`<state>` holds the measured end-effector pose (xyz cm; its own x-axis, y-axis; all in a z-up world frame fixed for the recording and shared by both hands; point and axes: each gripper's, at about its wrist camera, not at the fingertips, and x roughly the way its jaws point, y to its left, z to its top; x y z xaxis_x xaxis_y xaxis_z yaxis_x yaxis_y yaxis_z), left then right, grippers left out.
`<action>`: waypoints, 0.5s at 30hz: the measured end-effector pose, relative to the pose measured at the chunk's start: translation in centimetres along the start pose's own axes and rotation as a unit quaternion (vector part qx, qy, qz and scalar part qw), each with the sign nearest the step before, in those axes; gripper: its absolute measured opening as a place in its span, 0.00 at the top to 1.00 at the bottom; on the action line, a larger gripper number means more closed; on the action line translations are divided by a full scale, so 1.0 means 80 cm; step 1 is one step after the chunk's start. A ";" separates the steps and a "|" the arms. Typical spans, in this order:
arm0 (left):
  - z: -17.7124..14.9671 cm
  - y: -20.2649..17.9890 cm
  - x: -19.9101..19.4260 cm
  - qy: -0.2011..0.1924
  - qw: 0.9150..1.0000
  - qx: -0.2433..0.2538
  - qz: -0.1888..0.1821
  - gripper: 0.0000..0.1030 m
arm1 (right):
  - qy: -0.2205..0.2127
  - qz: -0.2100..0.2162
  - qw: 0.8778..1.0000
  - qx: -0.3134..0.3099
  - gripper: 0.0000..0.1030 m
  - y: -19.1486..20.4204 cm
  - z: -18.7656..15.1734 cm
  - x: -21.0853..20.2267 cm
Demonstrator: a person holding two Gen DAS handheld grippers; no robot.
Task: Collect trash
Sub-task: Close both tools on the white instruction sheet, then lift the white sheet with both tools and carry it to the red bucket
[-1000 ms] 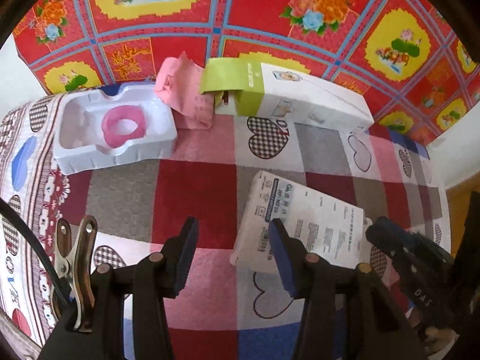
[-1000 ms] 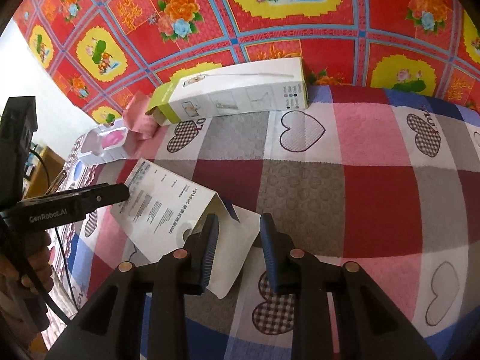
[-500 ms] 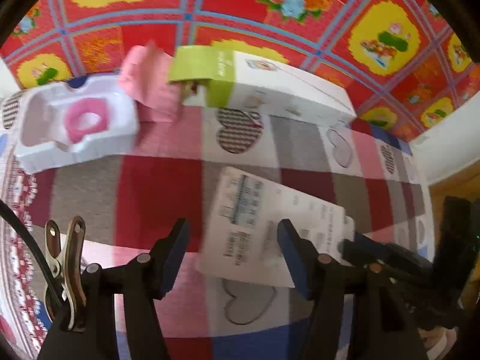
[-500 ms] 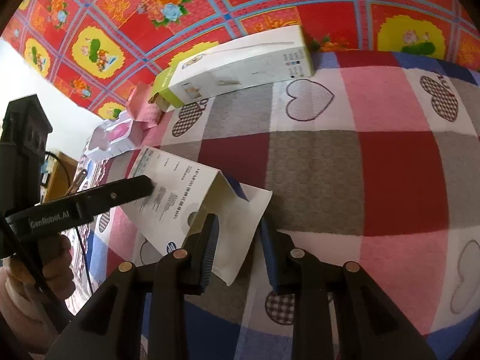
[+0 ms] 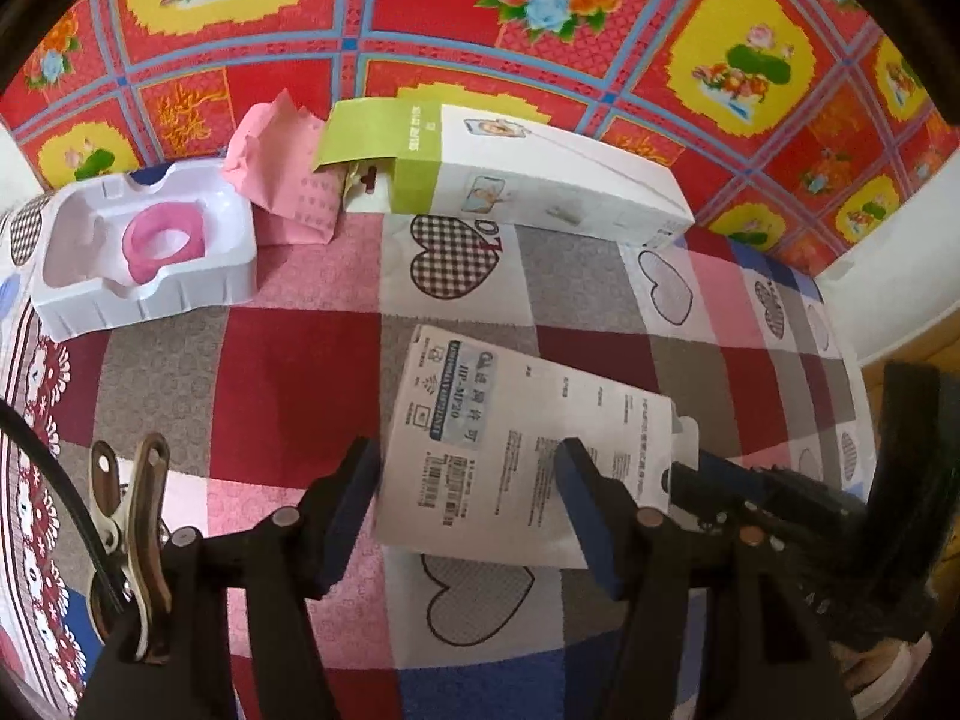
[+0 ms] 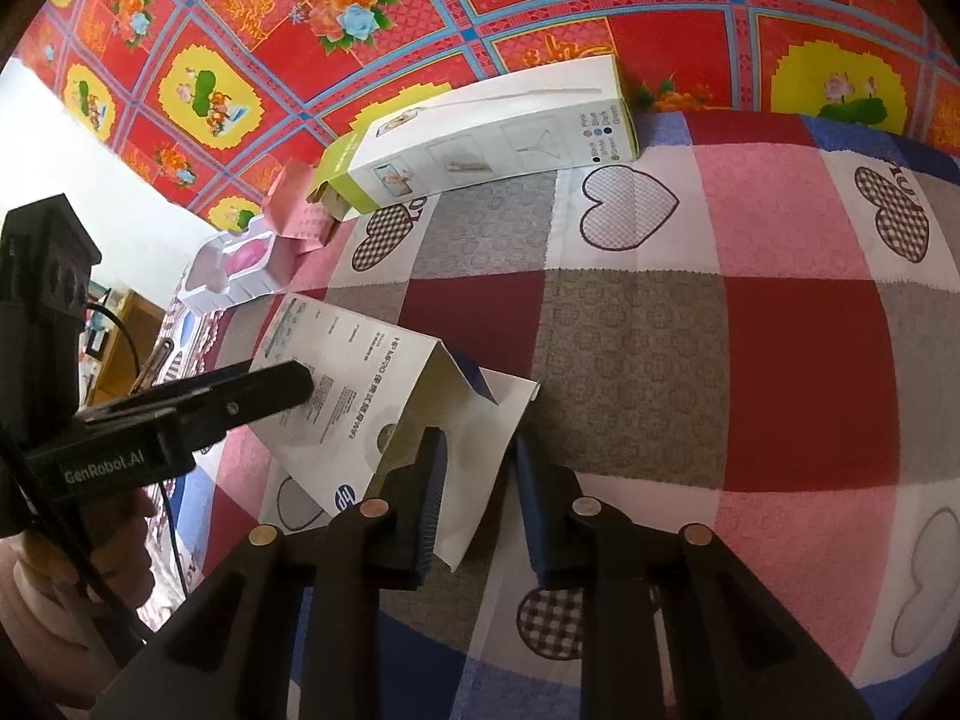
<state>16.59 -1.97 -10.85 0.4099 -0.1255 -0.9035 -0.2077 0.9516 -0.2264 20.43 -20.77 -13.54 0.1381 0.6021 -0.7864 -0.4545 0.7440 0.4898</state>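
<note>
A flattened white printed box (image 5: 510,438) lies on the patchwork quilt (image 5: 288,372). My left gripper (image 5: 465,492) hangs over its near end with the jaws opening; one finger stands at the box's left edge, the other over its printed face, and neither pad presses. In the right wrist view the box (image 6: 360,384) has a raised flap that stands between the pads of my right gripper (image 6: 480,480). Those jaws are closing, with a gap still showing on both sides. The right gripper (image 5: 720,486) also shows at the box's right end.
At the quilt's far edge lie a long white and green carton (image 5: 540,192), crumpled pink paper (image 5: 288,180) and a white plastic tray (image 5: 180,294) holding a pink ring. A red floral cloth (image 5: 480,30) lies beyond. A hand (image 6: 72,570) holds the left gripper.
The left jaws have spread wider and now straddle the box's near end. The right jaws have narrowed a little around the flap. Neither gripper has travelled far.
</note>
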 end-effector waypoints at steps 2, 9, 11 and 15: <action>0.000 0.003 0.003 -0.001 1.000 -0.009 -0.006 0.35 | -0.003 -0.006 1.000 -0.001 0.76 0.002 -0.001 0.000; -0.002 0.001 -0.004 0.004 1.000 0.009 -0.012 0.38 | -0.014 -0.022 1.000 0.017 0.81 0.000 -0.011 -0.009; -0.004 -0.001 -0.007 0.005 1.000 0.013 -0.017 0.40 | -0.015 -0.024 0.999 0.024 0.81 -0.001 -0.015 -0.014; -0.009 -0.007 -0.013 0.008 0.999 0.027 -0.024 0.41 | -0.025 -0.038 0.998 0.035 0.81 0.001 -0.025 -0.026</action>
<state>15.61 -2.62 -10.02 0.4032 -0.1754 -0.8981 -0.1393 0.9582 -0.2497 18.35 -22.49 -12.63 0.2147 0.5563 -0.8028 -0.3796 0.8048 0.4562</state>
